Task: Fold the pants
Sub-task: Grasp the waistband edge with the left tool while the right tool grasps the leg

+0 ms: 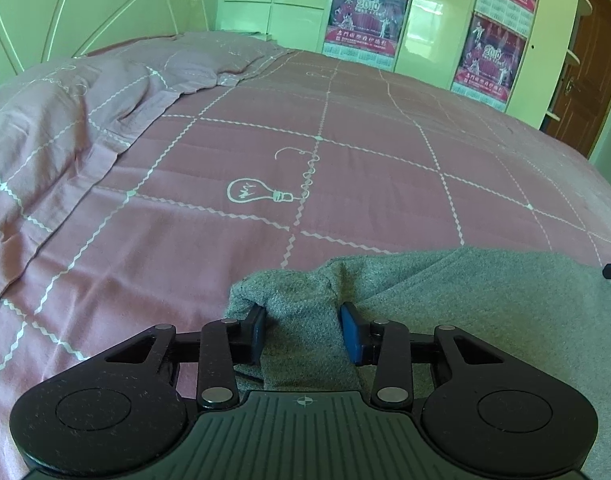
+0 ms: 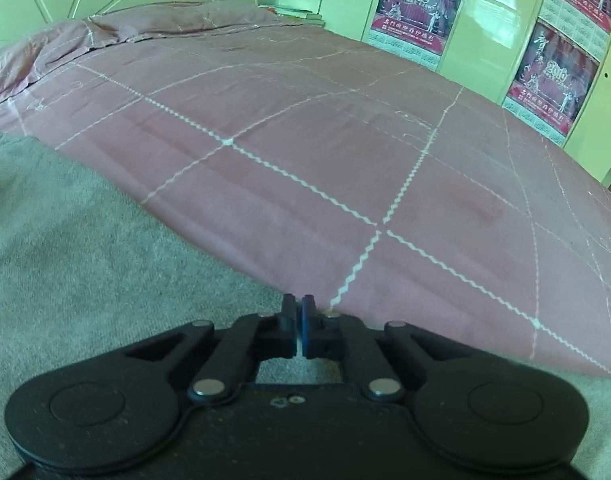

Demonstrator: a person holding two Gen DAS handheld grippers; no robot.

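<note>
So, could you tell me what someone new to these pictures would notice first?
Most striking is the grey pants lying across the near edge of the pink bedspread, with a bunched fold between the fingers of the open left gripper. The right gripper is shut at the pants' far edge. Next comes the white light-bulb drawing mid-bed, and the red 2010 calendar posters on the pale green wardrobe behind.

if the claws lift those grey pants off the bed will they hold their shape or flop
Probably flop: the grey pants already bunch into soft folds between the left claw fingers. The fuzzy knit looks grippy, unlikely to slip. The right claw looks shut at the fabric's edge; an actual grip is unclear.
</note>
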